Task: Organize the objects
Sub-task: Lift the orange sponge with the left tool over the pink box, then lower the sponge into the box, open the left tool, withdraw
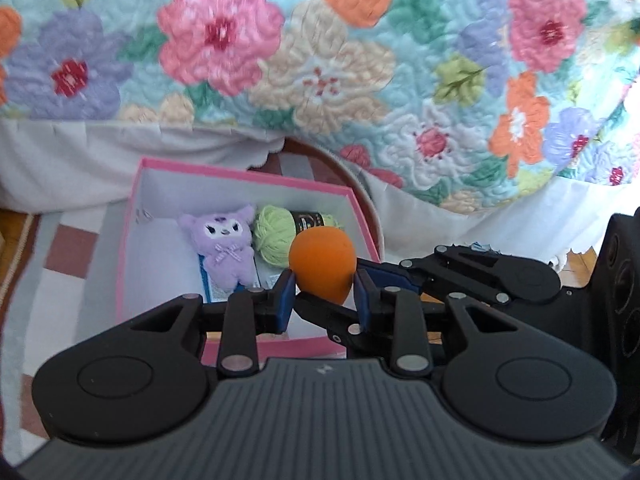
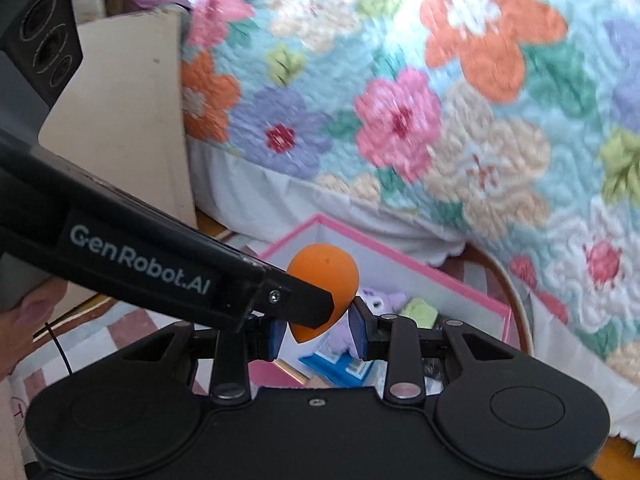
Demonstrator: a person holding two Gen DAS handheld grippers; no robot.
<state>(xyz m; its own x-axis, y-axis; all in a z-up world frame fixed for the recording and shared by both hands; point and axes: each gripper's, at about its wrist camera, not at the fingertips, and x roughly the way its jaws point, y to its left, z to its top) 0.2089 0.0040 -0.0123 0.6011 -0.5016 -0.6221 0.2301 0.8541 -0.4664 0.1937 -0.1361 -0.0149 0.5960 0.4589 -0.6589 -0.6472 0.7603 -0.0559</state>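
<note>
Left wrist view, lower centre: the left gripper [image 1: 324, 292] pinches an orange sponge [image 1: 322, 265], blunt end up, above the pink box [image 1: 132, 216]; right wrist view, centre: the right gripper [image 2: 318, 330] flanks the sponge's tip, grip unclear, both equally near

You see the floor covered by a checked rug [image 1: 68, 256], on which the pink box [image 1: 248, 178] rests beside the bed's quilt [image 1: 360, 60].
</note>
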